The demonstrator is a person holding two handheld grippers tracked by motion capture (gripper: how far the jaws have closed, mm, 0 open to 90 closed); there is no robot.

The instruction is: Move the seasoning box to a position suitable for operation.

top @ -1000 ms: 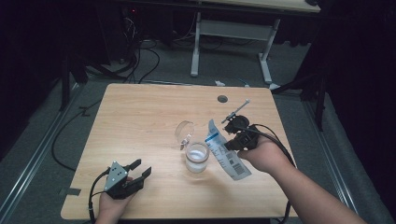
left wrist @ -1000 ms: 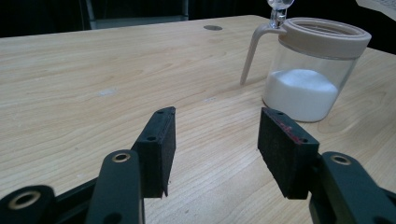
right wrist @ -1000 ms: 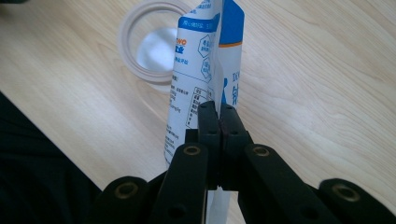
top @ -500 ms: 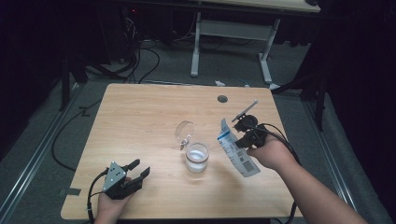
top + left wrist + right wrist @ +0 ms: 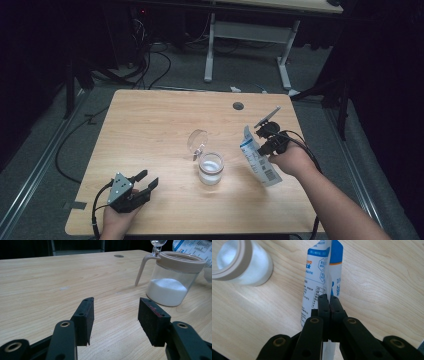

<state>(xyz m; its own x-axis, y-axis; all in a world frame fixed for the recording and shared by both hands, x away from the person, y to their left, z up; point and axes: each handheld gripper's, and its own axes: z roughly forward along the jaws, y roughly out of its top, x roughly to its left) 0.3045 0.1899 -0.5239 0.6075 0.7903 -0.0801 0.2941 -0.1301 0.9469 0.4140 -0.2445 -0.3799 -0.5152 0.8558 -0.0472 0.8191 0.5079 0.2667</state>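
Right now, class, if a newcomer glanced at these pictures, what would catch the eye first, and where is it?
The blue-and-white pouch stands out, pinched in the right hand-held gripper to the right of the jar. Next comes the clear jar at the table's middle, partly filled with white powder, its lid flipped open. The left hand-held gripper rests open near the table's front left corner.

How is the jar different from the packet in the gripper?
The jar is round, clear and stands on the table; the packet is flat, white and blue with print, and is held tilted above it.
The jar's lid is flipped open; the packet is pinched in the right gripper.
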